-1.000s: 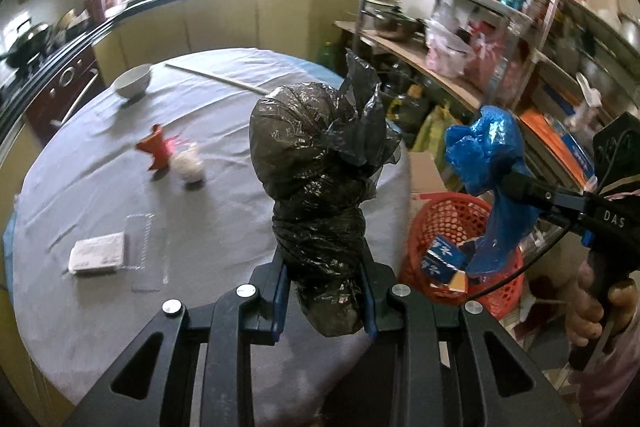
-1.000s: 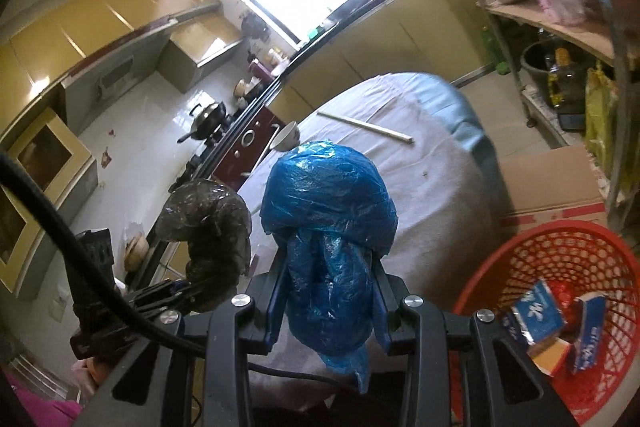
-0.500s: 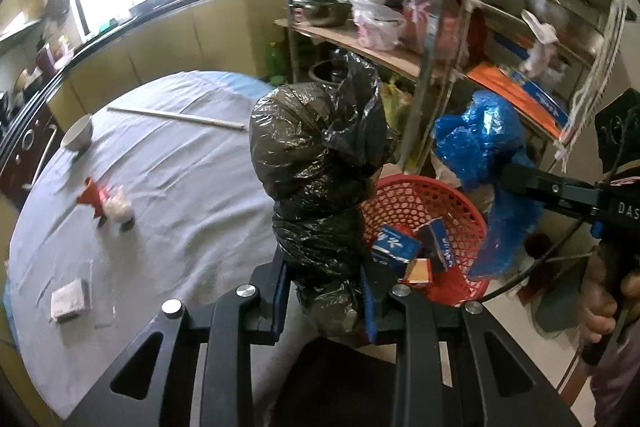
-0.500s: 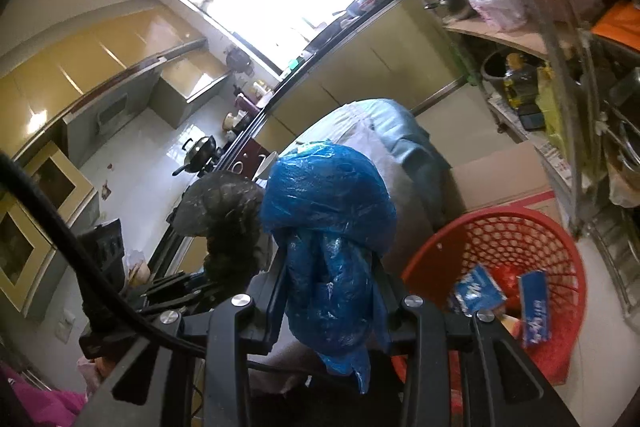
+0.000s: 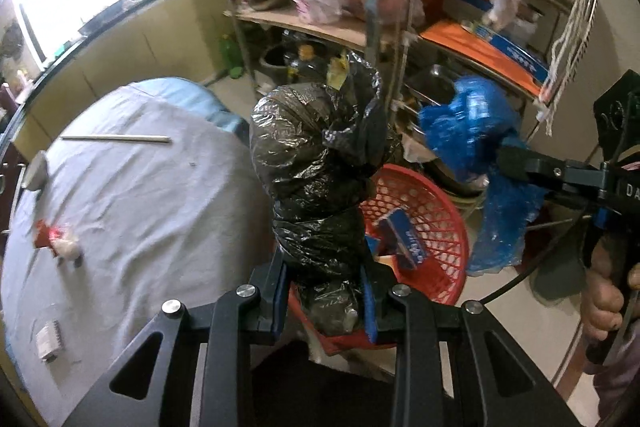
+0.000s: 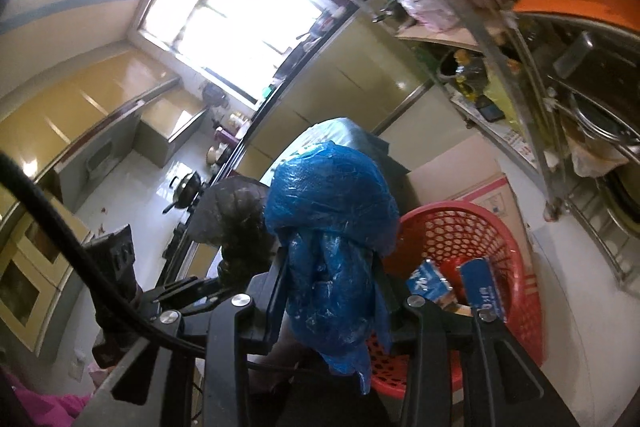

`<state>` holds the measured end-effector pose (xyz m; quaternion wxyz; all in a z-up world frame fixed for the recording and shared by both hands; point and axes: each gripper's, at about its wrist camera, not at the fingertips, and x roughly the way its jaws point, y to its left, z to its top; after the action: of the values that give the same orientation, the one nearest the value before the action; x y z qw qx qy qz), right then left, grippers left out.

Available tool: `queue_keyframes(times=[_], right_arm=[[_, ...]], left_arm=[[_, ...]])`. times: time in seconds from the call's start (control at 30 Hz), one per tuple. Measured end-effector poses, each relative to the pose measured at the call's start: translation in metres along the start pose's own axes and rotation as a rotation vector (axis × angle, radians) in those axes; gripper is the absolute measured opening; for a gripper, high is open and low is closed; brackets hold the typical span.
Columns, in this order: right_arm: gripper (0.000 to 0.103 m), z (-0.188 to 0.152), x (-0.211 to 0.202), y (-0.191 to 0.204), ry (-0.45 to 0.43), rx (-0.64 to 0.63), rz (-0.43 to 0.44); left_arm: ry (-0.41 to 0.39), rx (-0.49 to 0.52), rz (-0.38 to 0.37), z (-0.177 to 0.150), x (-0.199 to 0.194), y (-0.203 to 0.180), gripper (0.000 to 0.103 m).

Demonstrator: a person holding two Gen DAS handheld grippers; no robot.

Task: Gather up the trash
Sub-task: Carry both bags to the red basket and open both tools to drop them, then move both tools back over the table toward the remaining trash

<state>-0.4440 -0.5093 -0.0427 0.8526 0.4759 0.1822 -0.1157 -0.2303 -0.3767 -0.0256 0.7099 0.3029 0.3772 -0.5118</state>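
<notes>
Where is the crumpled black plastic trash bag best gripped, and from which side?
Grip the crumpled black plastic trash bag at its narrow twisted waist below the bulging top, from underneath, as the left claw does; the bulge keeps it from slipping through.

A round table (image 5: 132, 187) covered with a grey cloth was observed. On it lay a long thin stick (image 5: 116, 138), a white bowl (image 5: 36, 171) at the far edge, a red-and-white scrap (image 5: 56, 241) and a small white packet (image 5: 50, 339). A red basket (image 5: 436, 211) stood on the tiled floor (image 5: 516, 291) beside it.
</notes>
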Motion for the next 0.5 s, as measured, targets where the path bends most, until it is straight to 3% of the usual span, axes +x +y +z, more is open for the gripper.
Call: queue_keyframes(times=[0.17, 0.3, 0.4, 0.5], right_arm=[[0.04, 0.001, 0.003, -0.022, -0.014, 0.068, -0.017], [0.041, 0.0, 0.01, -0.033, -0.001, 0.115, -0.028], [0.052, -0.001, 0.012, -0.032, -0.002, 0.114, -0.034], [0.053, 0.0, 0.013, -0.028, 0.002, 0.103, -0.039]], left_arm=[[0.036, 0.002, -0.078, 0.001, 0.022, -0.01, 0.034], [0.06, 0.003, -0.086, -0.003, 0.036, -0.013, 0.059], [0.074, -0.021, -0.068, -0.013, 0.037, -0.004, 0.06], [0.071, -0.056, -0.056, -0.022, 0.029, 0.007, 0.061]])
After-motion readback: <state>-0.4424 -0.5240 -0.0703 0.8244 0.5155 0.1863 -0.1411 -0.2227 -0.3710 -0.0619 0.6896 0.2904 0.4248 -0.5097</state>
